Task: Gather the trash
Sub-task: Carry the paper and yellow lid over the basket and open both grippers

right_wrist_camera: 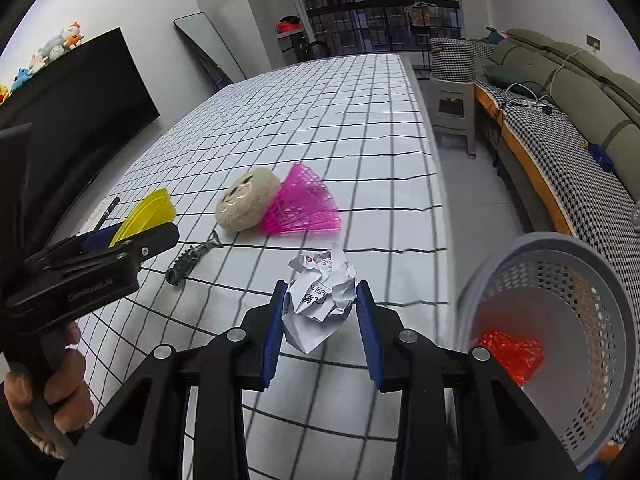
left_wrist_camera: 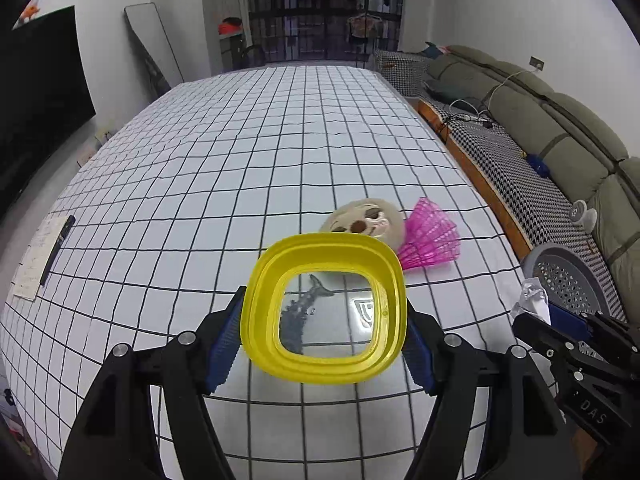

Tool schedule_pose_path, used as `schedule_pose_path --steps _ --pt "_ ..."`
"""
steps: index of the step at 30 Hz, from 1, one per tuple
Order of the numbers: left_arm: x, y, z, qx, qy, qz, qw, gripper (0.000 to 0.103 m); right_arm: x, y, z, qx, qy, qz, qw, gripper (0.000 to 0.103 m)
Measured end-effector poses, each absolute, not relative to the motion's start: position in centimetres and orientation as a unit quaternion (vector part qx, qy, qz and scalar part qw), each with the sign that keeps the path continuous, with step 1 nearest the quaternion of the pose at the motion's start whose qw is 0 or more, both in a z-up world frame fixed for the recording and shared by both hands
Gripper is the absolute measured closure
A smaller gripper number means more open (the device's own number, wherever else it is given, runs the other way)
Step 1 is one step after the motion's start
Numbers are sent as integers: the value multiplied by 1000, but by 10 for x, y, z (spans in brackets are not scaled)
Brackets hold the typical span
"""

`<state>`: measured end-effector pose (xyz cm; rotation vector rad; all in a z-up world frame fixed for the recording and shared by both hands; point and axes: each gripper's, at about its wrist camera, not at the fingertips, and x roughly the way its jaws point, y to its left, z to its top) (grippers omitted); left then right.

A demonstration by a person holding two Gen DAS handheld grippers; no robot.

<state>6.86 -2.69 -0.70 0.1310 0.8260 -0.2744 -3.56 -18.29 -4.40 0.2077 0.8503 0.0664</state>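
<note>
Two grippers are at work over a table (right_wrist_camera: 360, 128) covered in a white cloth with a black grid. The right gripper (right_wrist_camera: 320, 320) has its blue pads pressed against a crumpled ball of printed paper (right_wrist_camera: 322, 296), held above the cloth near the table's right edge. Just beside it, past that edge, a grey perforated basket (right_wrist_camera: 600, 304) holds a piece of red plastic (right_wrist_camera: 510, 354), which only the right wrist view shows; the left wrist view catches just the basket's rim (left_wrist_camera: 560, 252). The left gripper (left_wrist_camera: 324, 320) is clamped on a yellow square lid (left_wrist_camera: 324, 308) with a clear centre, held tilted above the cloth. Through that clear panel a dark toy fish (left_wrist_camera: 300, 312) appears, and the right wrist view shows it lying flat on the cloth (right_wrist_camera: 192, 258). Farther back sit a round beige plush face (right_wrist_camera: 246, 200) and, touching it, a pink plastic shuttlecock (right_wrist_camera: 304, 208). Only the left wrist view shows a sheet of paper with a black pen (left_wrist_camera: 58, 248) at the table's left edge.
</note>
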Motion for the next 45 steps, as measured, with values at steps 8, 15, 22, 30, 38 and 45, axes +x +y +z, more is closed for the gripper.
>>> schedule_pose_path --steps 8,15,22,30,38,45 --pt "26 -99 0 79 387 -198 897 35 -70 -240 -46 123 410 -17 903 69" --pt "2 -163 -15 91 398 -243 880 35 -105 -304 -58 153 408 -75 897 69" --pt "-15 -225 -36 117 411 -275 861 35 -137 -364 -76 180 413 -125 884 69" --pt "-29 -268 -54 139 426 -293 845 35 -154 -401 -92 189 421 -137 876 69" --pt "-32 -277 -59 147 434 -288 841 27 -159 -416 -96 202 414 -141 876 53" --pt "-34 -273 -56 144 432 -284 844 24 -164 -420 -92 204 401 -149 880 43"
